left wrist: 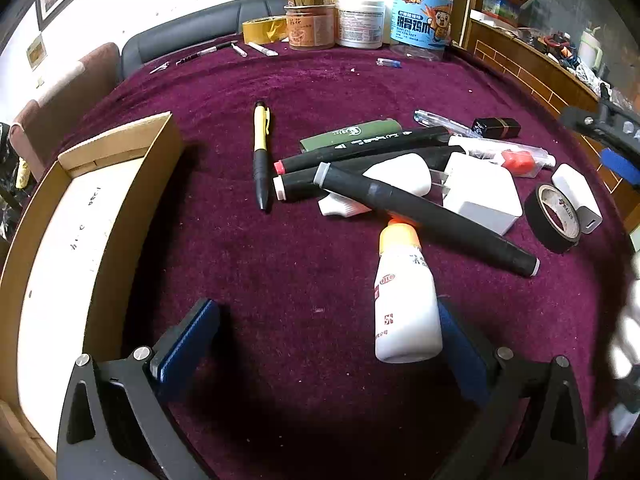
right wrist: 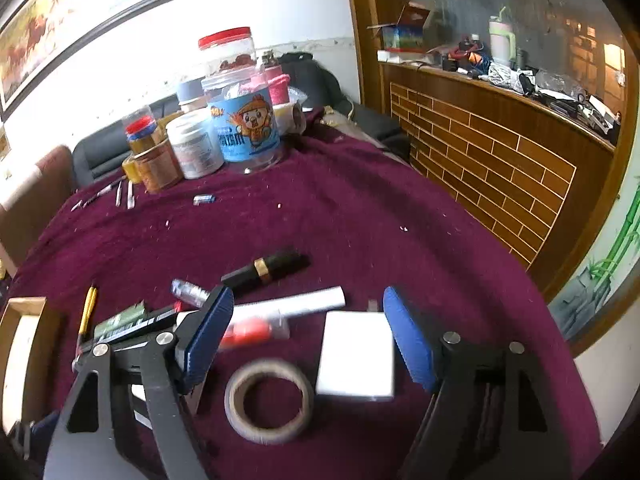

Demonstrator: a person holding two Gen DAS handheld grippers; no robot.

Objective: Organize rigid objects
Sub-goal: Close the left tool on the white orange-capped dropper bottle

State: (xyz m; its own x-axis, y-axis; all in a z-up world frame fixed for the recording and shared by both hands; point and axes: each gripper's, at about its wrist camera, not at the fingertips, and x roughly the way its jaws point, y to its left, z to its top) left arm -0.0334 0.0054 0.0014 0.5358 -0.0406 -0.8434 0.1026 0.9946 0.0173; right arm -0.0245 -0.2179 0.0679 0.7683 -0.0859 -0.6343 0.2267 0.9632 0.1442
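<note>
My left gripper is open, low over the purple cloth. A white bottle with an orange cap lies against its right finger. Beyond it lies a heap: black markers, a white charger block, a green case, a yellow-black pen. An open cardboard box stands to the left. My right gripper is open above a tape roll and a white block; a black lipstick tube lies beyond.
Jars and tubs and a yellow tape roll stand at the table's far edge, with thin pens nearby. A black tape roll and white power bank lie right. A brick-patterned wooden counter borders the right side.
</note>
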